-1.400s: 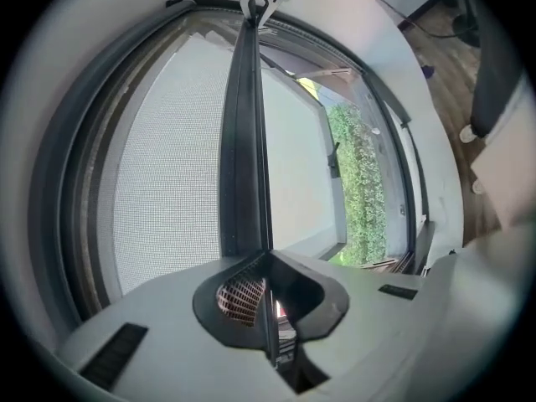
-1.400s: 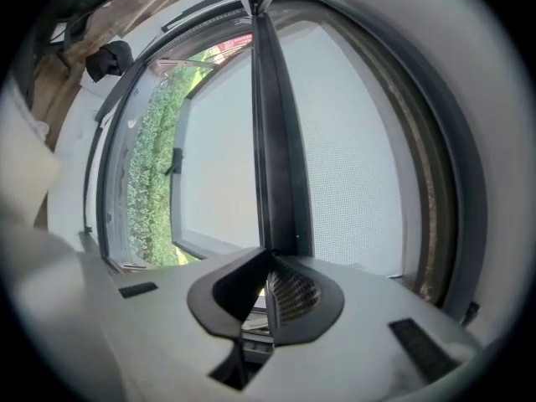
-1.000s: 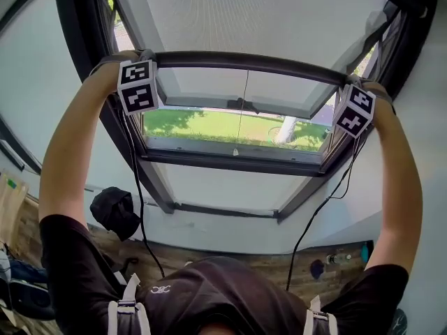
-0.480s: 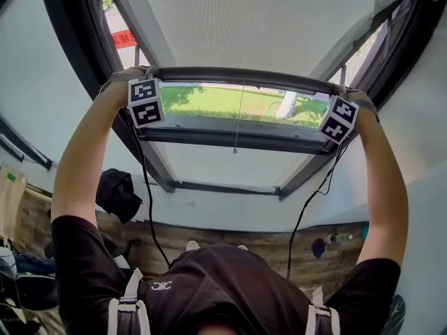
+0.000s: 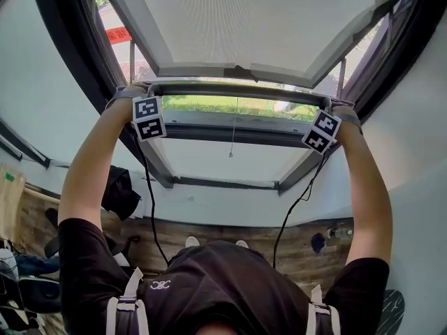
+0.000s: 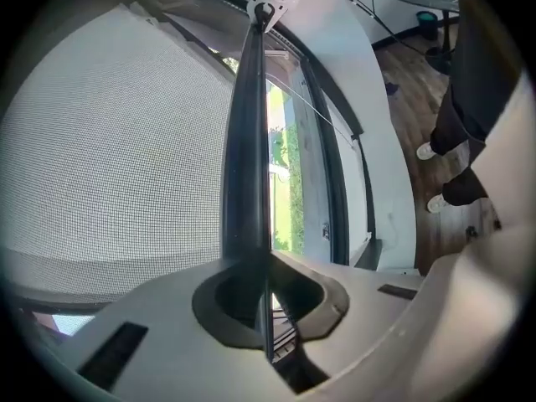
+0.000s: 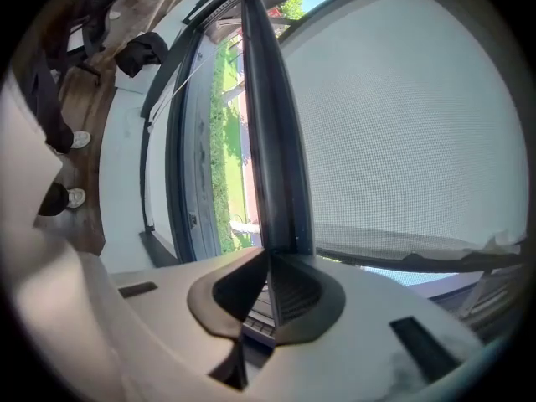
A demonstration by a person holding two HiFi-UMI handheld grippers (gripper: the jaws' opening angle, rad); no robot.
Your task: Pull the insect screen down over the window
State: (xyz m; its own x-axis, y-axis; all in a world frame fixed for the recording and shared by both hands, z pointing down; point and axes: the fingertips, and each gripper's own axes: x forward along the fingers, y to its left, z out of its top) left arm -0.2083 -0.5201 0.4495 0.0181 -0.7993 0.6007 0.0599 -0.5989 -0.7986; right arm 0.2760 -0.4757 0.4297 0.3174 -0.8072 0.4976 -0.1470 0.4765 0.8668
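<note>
The insect screen's grey mesh covers most of the slanted window. Its dark bottom bar runs across, just above a narrow strip of green lawn. My left gripper is shut on the bar's left end and my right gripper on its right end. In the left gripper view the bar runs straight out from the closed jaws, with mesh to its left. The right gripper view shows the bar pinched the same way, mesh on its right. A thin pull cord hangs from the bar's middle.
The dark window frame and sill lie below the bar. A black bundle sits at the wall on the left. Cables hang from both grippers. Wooden floor and the person's shoes are underneath.
Both grippers have come down together with the bar between them. The mesh now covers more of the window, and the strip of lawn below the bar has become much narrower.
</note>
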